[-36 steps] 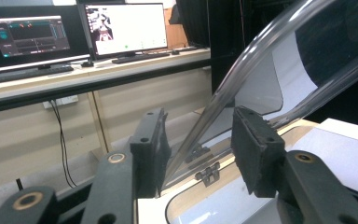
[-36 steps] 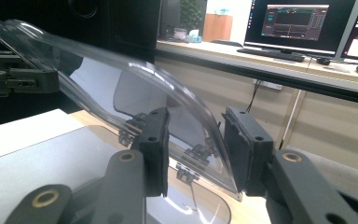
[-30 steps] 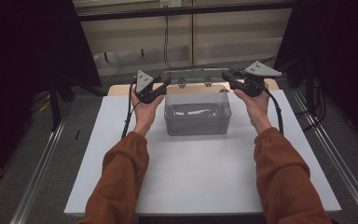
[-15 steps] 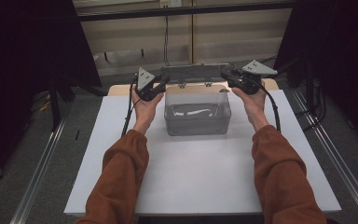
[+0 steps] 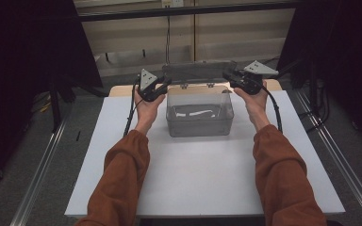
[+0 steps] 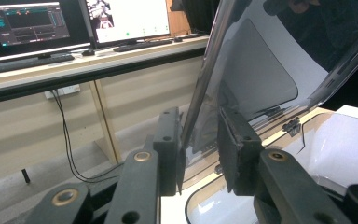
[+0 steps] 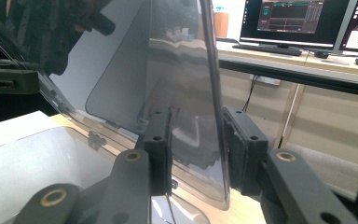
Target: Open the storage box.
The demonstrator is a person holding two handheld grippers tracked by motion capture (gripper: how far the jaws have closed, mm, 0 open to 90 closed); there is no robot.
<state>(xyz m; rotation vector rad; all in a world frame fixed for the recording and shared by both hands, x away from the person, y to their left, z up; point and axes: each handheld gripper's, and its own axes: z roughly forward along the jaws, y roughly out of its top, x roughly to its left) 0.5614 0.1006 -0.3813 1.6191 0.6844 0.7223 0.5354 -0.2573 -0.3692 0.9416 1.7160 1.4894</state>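
Note:
A clear plastic box (image 5: 199,126) stands at the far middle of the white table top (image 5: 202,179), with a thin white strip (image 5: 196,113) lying inside it. Its hinged clear lid (image 5: 198,71) is swung up to nearly upright over the back wall. My left gripper (image 5: 166,81) is shut on the lid's left end, and my right gripper (image 5: 227,75) is shut on its right end. In the left gripper view the lid (image 6: 261,70) rises between the jaws of the left gripper (image 6: 199,154). The right gripper view has the lid (image 7: 177,70) standing between the jaws of the right gripper (image 7: 196,149).
Beyond the table runs a beige counter (image 6: 98,70) with monitors (image 6: 126,18) and keyboards on it, and cables hang down its front. Metal rails (image 5: 339,165) flank the table. Dark curtains (image 5: 23,56) close off both sides. The table's near half is bare white surface.
Both hands have risen a little and moved back. The lid has swung further up with them.

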